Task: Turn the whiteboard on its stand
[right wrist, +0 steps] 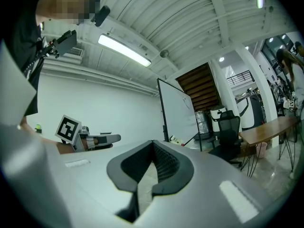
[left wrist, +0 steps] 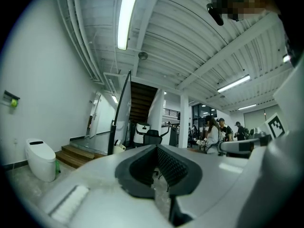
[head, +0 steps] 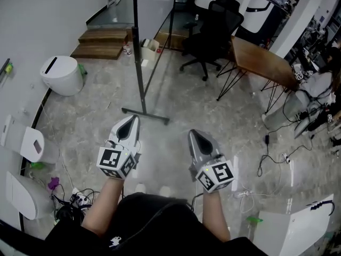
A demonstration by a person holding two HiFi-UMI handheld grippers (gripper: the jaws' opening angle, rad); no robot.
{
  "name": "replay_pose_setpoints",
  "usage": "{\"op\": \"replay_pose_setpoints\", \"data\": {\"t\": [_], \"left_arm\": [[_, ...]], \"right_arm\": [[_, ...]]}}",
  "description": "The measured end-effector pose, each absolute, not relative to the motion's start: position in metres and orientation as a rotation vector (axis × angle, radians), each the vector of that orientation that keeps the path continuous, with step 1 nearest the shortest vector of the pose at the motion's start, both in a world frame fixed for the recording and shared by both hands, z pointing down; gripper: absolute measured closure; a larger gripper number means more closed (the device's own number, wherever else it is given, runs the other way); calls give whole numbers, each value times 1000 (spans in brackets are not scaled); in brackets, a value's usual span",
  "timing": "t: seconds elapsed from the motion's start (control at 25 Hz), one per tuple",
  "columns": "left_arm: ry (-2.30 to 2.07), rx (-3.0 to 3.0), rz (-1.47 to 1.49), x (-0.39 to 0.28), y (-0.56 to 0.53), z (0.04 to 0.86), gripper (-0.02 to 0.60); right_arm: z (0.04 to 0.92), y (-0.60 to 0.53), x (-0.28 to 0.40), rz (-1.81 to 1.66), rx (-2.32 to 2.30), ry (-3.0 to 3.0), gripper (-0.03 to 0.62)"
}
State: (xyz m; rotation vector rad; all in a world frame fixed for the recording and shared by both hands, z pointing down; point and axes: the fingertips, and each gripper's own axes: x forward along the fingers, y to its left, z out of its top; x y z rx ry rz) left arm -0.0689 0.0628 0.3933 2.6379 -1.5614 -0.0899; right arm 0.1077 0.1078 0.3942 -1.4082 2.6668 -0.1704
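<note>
Whiteboard (head: 154, 1) is standing upright on its stand (head: 145, 114) across the floor (head: 176, 89), well ahead of the left gripper (head: 129, 126) and right gripper (head: 196, 138), both pointing toward it with jaws closed and empty, probably because reaching it comes first.

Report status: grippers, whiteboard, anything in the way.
Left gripper shut, empty. Right gripper shut, empty. Whiteboard ahead, untouched. Office chair just beyond it.

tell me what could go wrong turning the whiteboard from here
The left gripper and right gripper are both shut and short of the whiteboard. Pushing its frame with closed jaws could slip. The chair and the box sit near it, so a swing may hit them.
</note>
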Motion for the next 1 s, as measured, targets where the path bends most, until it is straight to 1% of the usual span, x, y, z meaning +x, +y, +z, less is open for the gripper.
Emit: {"op": "replay_pose_setpoints", "data": {"t": [0.64,1.0], "left_arm": [[-1678,2536,-69,-57,68,410,580],[-1669,2529,-59,-57,42,420,580]], "right_arm": [[411,98,131,-232,-1299,2724,589],[417,74,121,-235,-1284,2755,589]]}}
